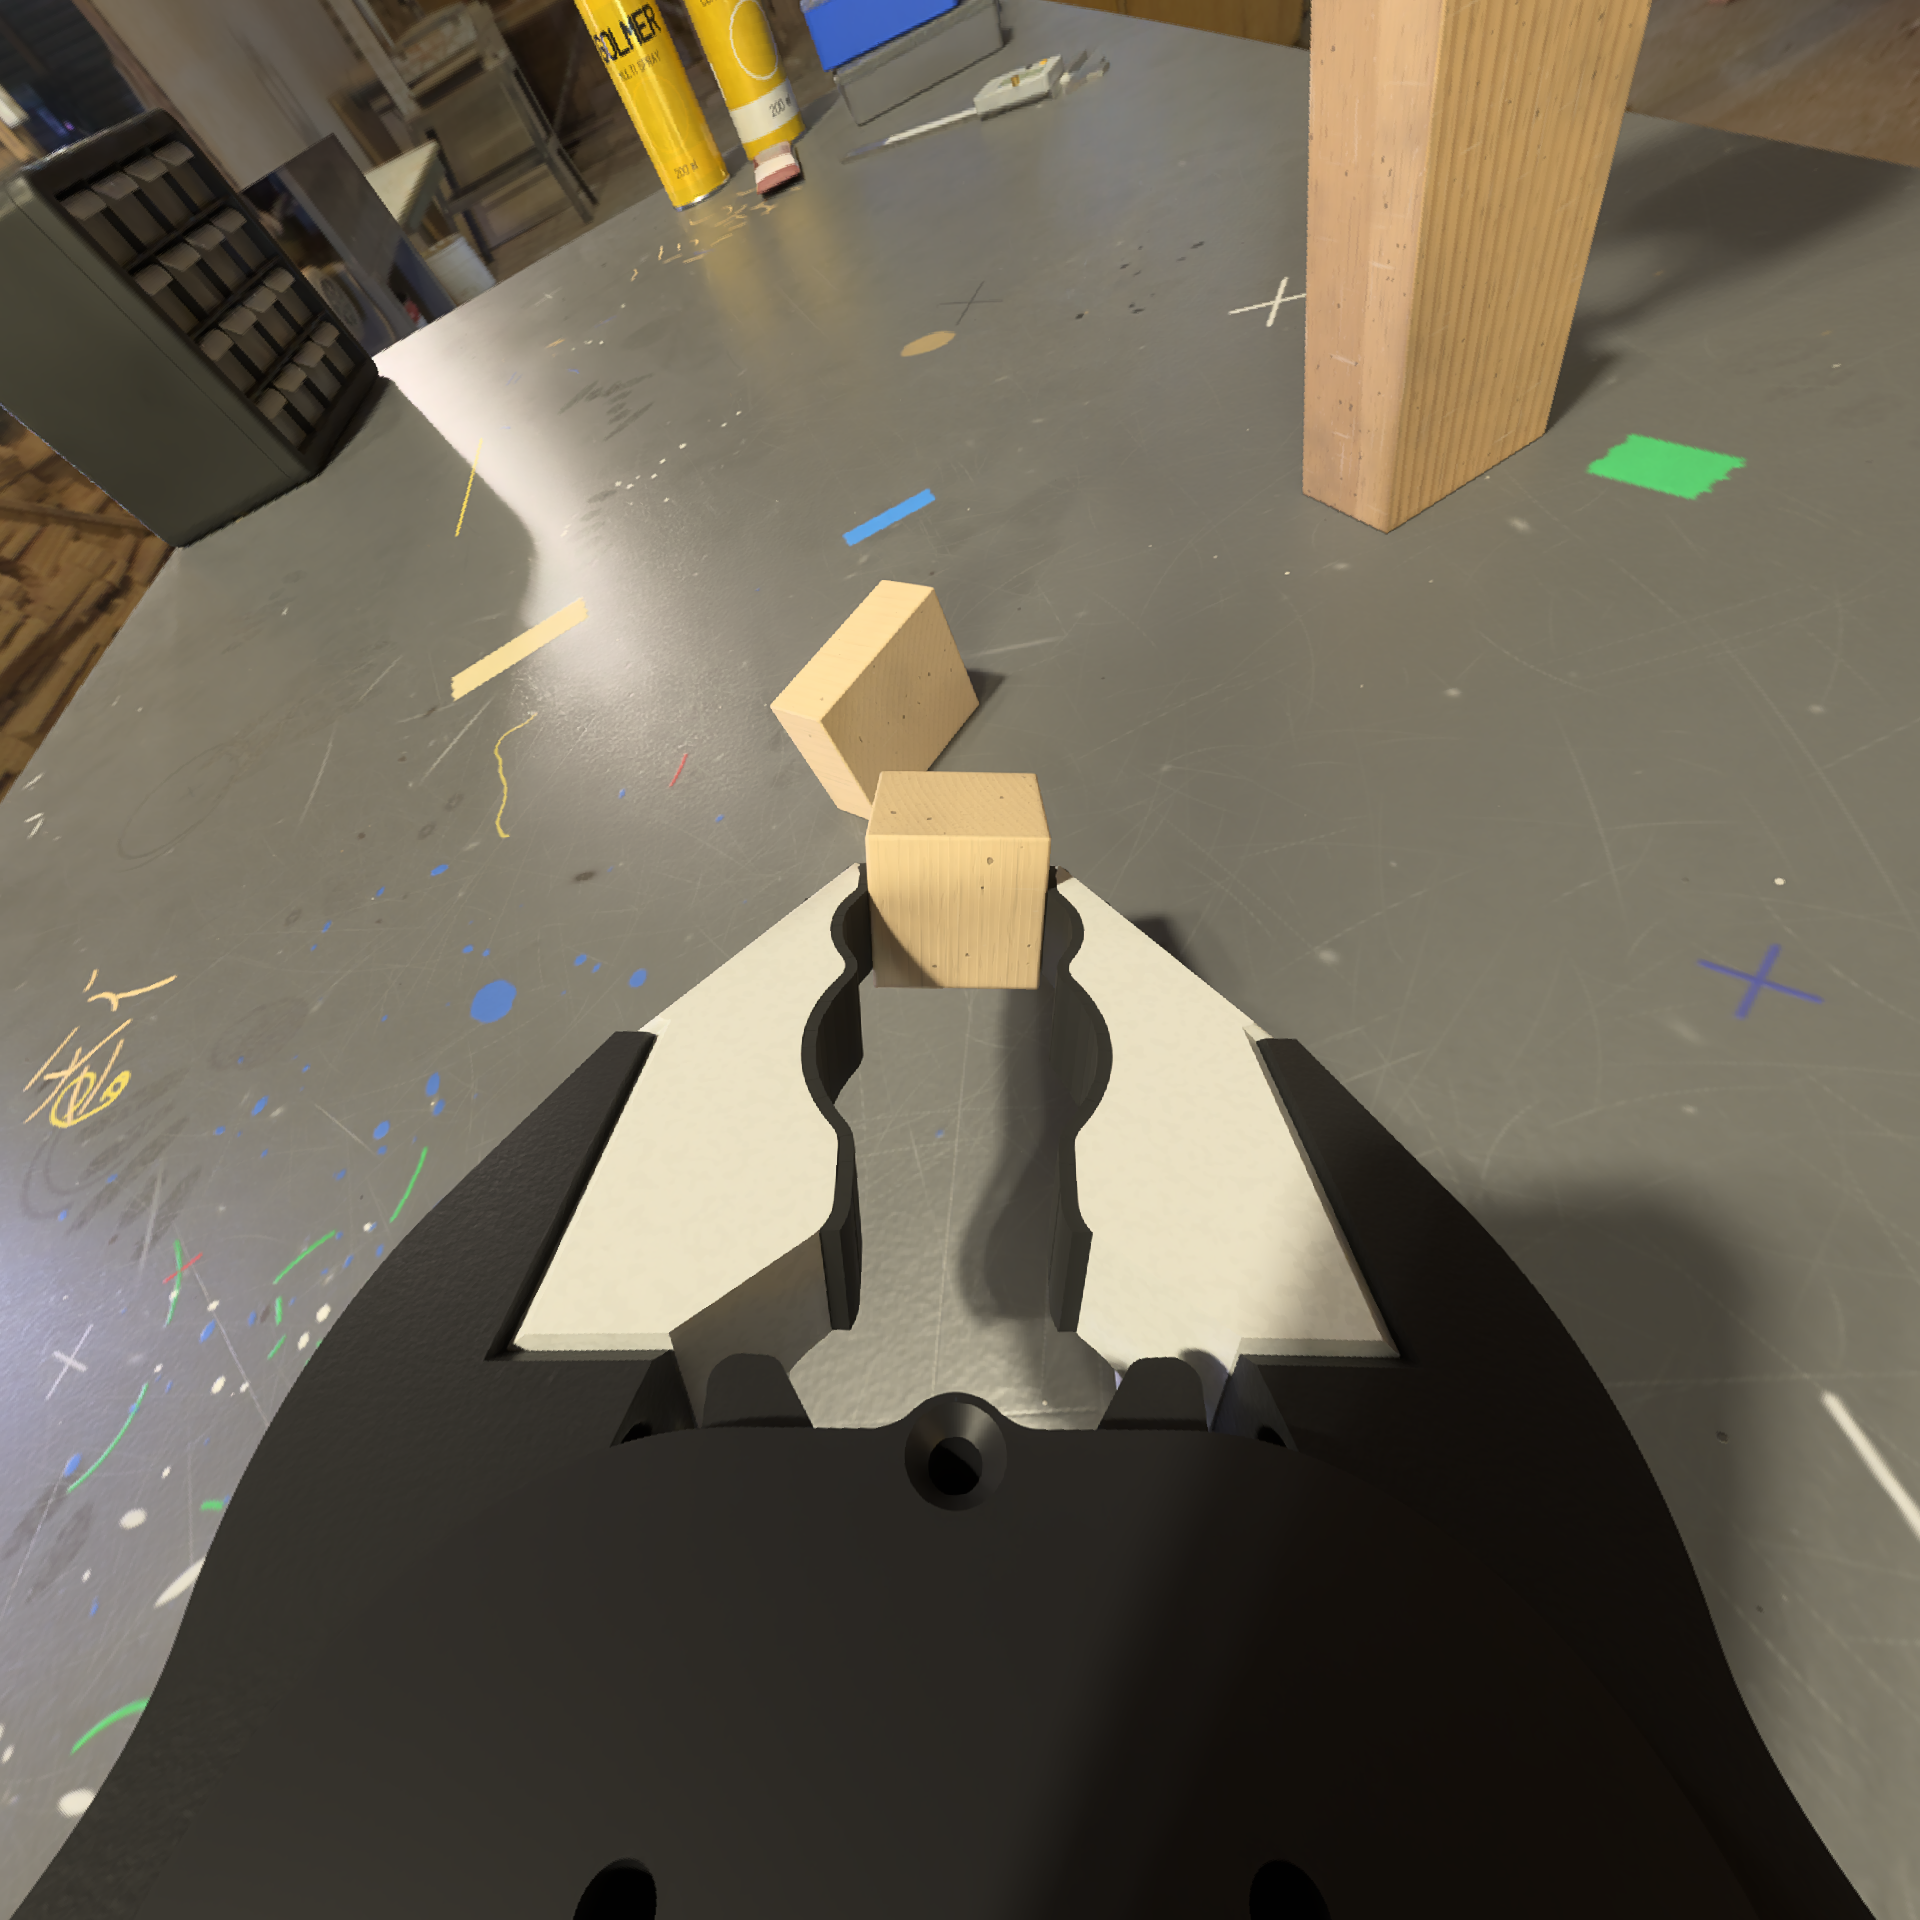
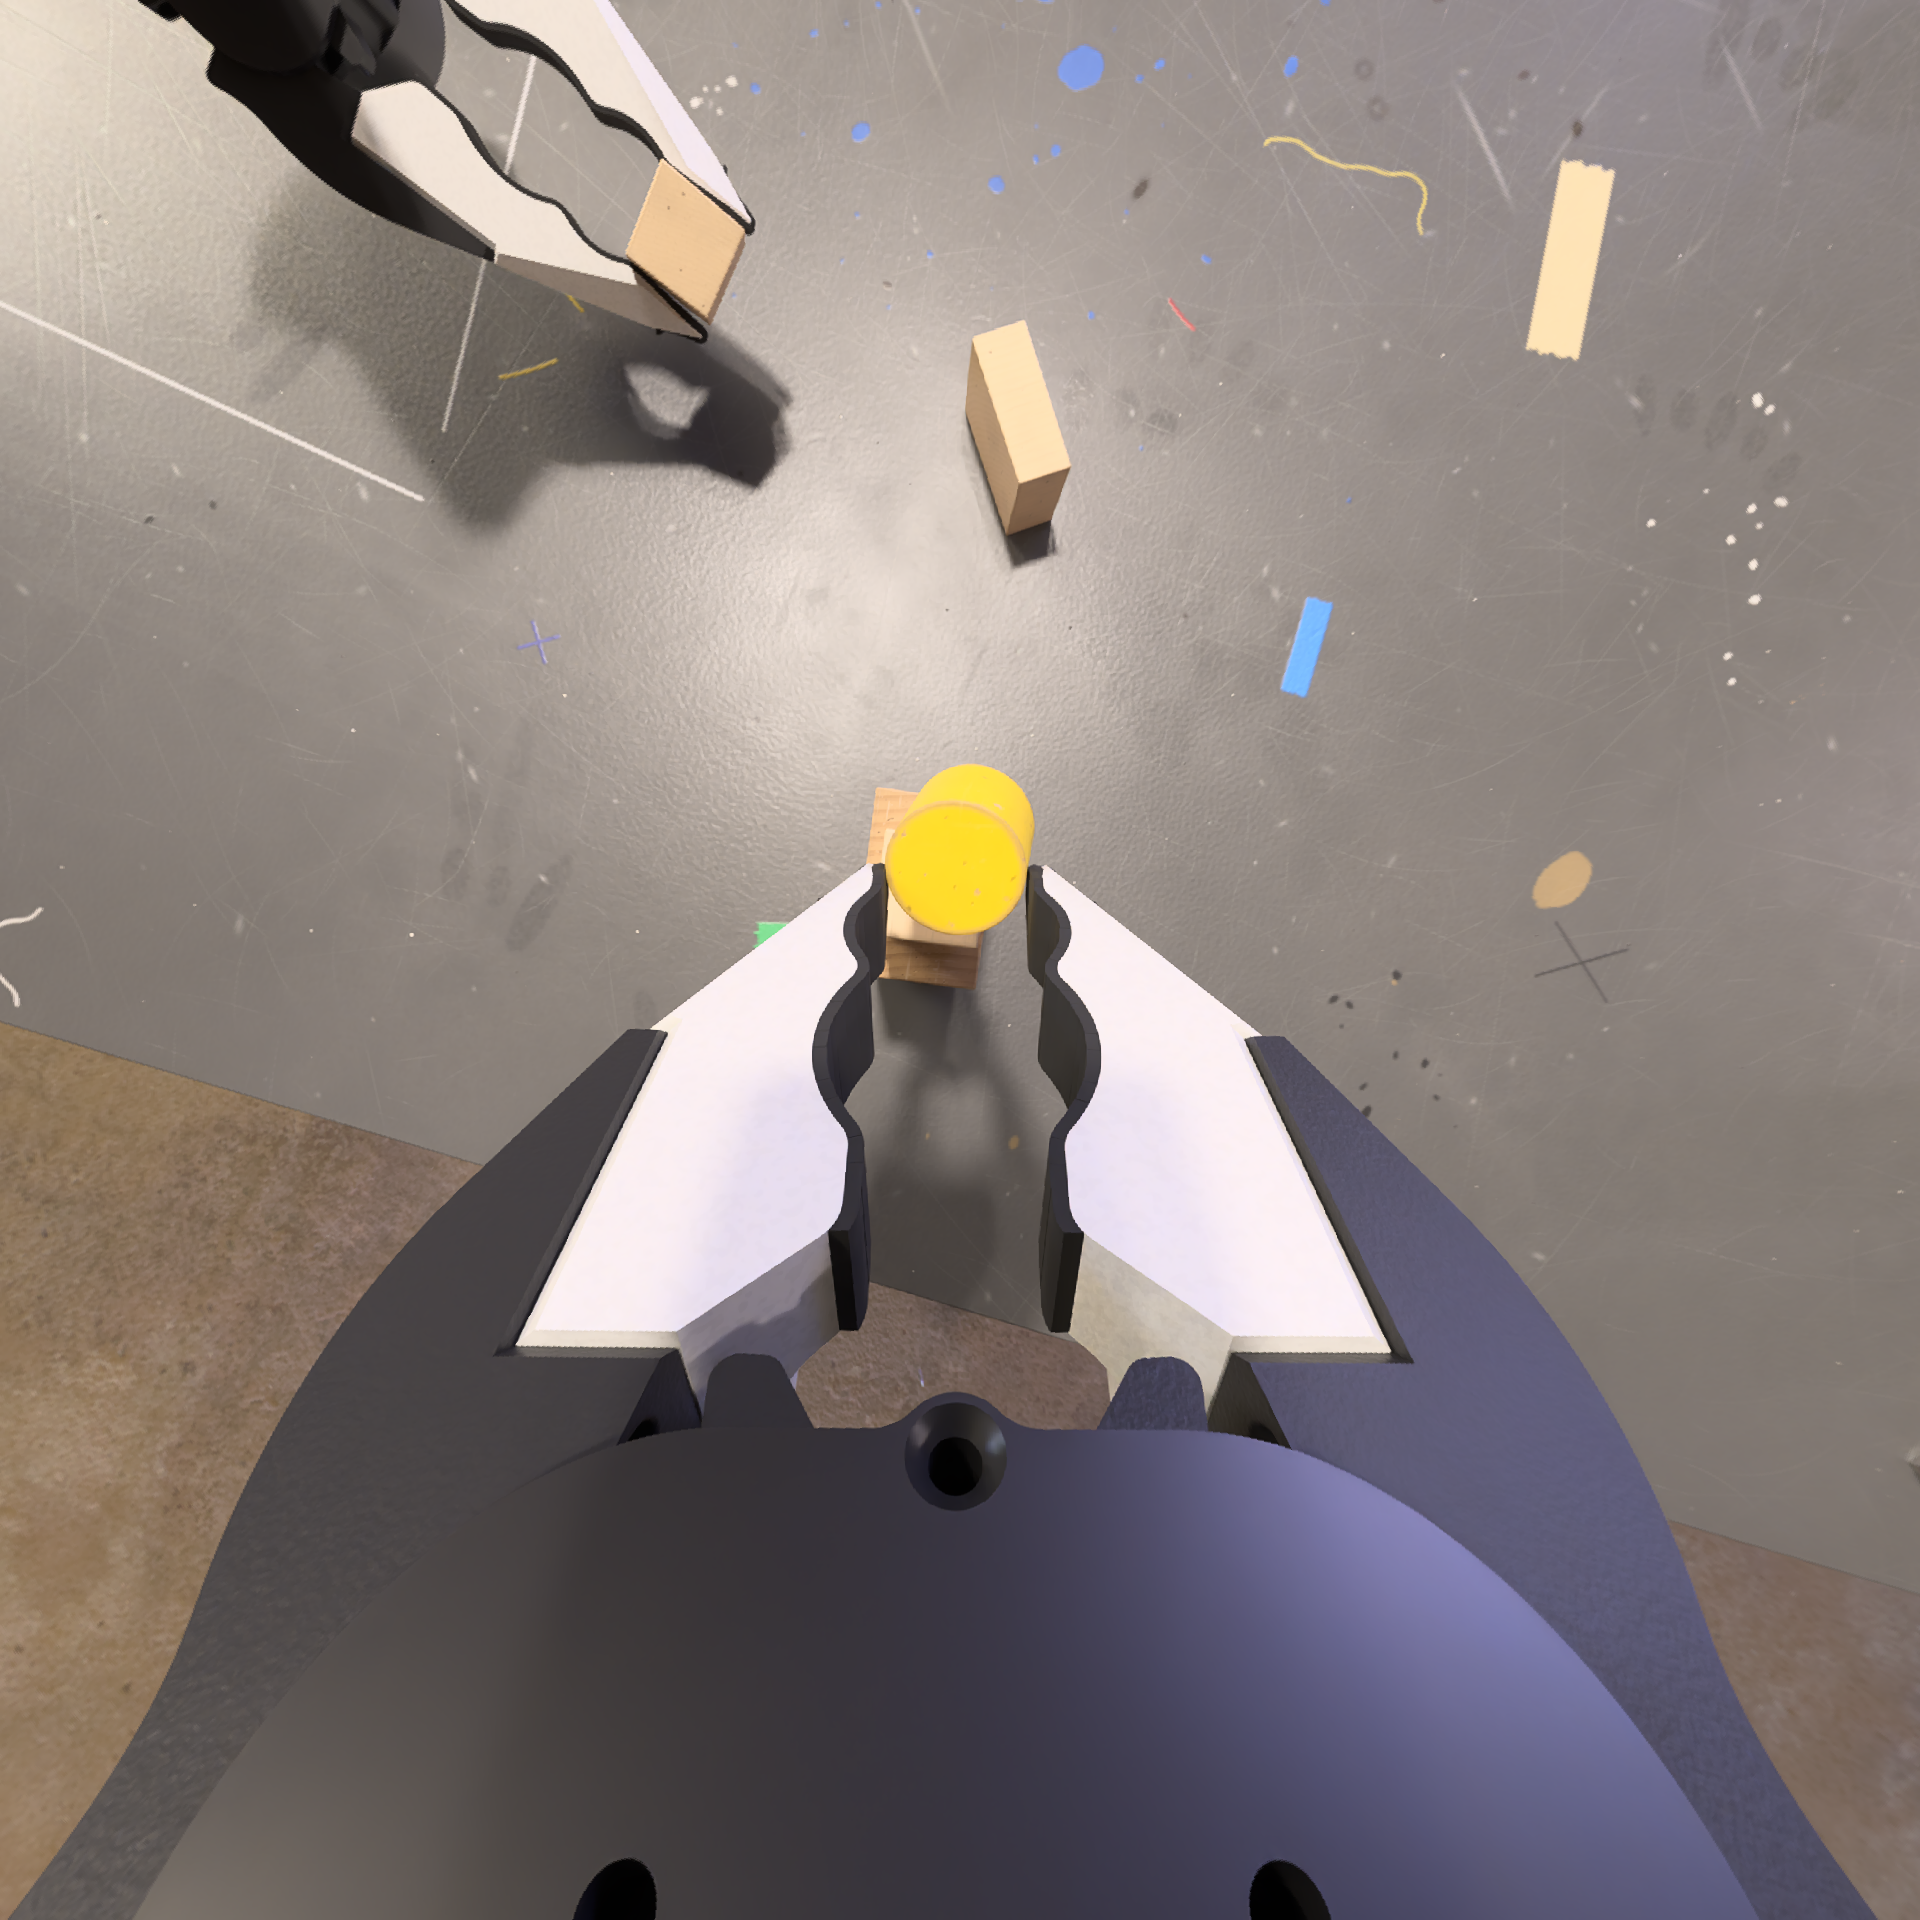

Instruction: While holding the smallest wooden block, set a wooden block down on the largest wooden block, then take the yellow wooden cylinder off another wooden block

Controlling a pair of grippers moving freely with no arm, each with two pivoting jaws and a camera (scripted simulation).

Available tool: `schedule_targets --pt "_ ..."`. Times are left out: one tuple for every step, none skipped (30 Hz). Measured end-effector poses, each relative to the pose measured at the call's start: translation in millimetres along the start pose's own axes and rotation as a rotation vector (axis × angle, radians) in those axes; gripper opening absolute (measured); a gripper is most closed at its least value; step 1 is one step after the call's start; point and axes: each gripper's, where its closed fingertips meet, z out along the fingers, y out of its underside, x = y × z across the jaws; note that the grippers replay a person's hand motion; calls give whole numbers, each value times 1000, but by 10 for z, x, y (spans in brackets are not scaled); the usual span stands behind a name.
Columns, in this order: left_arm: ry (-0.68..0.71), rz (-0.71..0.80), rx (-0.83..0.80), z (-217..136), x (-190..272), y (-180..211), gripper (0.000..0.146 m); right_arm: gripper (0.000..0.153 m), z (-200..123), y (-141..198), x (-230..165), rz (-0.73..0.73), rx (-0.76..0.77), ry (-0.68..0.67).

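Observation:
My left gripper [image 1: 956,883] is shut on the smallest wooden block [image 1: 956,894], a small cube held above the table. A flat wooden block [image 1: 878,696] stands on its edge on the table just beyond it. The largest wooden block [image 1: 1444,260] stands upright at the far right. In the right wrist view, looking down, my right gripper [image 2: 956,888] is closed around the yellow wooden cylinder [image 2: 961,847], which is at the top of the tall block [image 2: 930,961]. I cannot tell if it still rests on that block. The left gripper [image 2: 722,275] with its cube [image 2: 686,244] and the flat block [image 2: 1016,426] show farther off.
Two yellow spray cans [image 1: 665,104], a blue box [image 1: 883,31] and a utility knife [image 1: 997,99] stand at the table's far end. A black drawer cabinet [image 1: 177,312] is at the far left. The table edge [image 2: 312,1101] runs under my right gripper.

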Motion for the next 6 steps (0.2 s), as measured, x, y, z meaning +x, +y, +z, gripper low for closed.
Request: schedule_targets --pt "0 1 -2 2 2 3 31 26 13 23 -14 5 4 -1" --pt "0 3 -4 4 4 5 31 26 25 45 -26 9 2 1" --pt "0 5 -6 5 6 6 31 26 36 61 -38 9 1 0" --pt "0 7 -6 5 7 7 31 26 45 73 -49 12 2 -2" --pt "0 8 -7 6 9 8 31 26 54 81 -56 16 5 -4" --pt "-1 10 -8 6 10 9 31 26 62 86 -60 19 8 -6"
